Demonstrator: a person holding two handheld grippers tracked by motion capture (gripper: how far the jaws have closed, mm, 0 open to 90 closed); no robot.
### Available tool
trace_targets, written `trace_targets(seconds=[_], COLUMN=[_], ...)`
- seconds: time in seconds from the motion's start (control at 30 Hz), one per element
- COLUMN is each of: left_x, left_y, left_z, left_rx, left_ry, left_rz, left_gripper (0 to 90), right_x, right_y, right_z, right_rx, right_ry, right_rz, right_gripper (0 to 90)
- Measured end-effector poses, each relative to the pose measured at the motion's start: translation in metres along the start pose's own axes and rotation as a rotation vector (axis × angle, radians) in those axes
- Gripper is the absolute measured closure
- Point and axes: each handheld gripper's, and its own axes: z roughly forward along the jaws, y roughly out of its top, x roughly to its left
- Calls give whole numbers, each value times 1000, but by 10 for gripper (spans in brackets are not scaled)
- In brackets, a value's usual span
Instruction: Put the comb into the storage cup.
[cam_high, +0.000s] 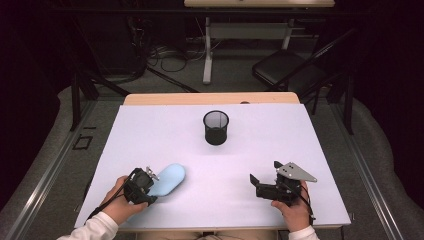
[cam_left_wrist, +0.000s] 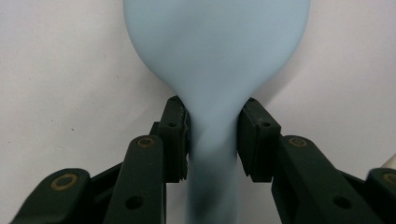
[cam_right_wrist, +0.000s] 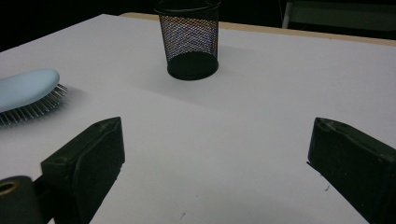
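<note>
A light blue hairbrush (cam_high: 167, 180) lies bristles down at the front left of the white table (cam_high: 280, 135). My left gripper (cam_high: 152, 189) is shut on its narrow handle. In the left gripper view the two pads (cam_left_wrist: 177, 140) press on the handle from both sides, and the brush head (cam_left_wrist: 215, 51) spreads out beyond them. At the front right, my right gripper (cam_high: 262, 175) stands open just above the table. Its jaws are wide apart (cam_right_wrist: 217, 140) with nothing between them. The right gripper view also shows the brush (cam_right_wrist: 25, 86) with its bristles.
A black mesh pen cup (cam_high: 216, 127) stands upright at the table's middle back; it also shows in the right gripper view (cam_right_wrist: 191, 39). Beyond the table are a dark chair (cam_high: 285, 67), a desk leg (cam_high: 207, 55) and cables on the floor.
</note>
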Motion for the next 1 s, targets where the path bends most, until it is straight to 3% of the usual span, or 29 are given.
trace_targets(seconds=[0.27,1.0], left_x=[1,0], left_y=[0,-1], left_z=[1,1], left_rx=[0,2], left_ry=[-9,-3], left_rz=[-20,-23], left_gripper=[675,690], right_x=[0,0], right_y=[0,0], right_z=[0,0], right_rx=[3,4], right_ry=[1,-1], right_rz=[1,0], right_gripper=[35,36])
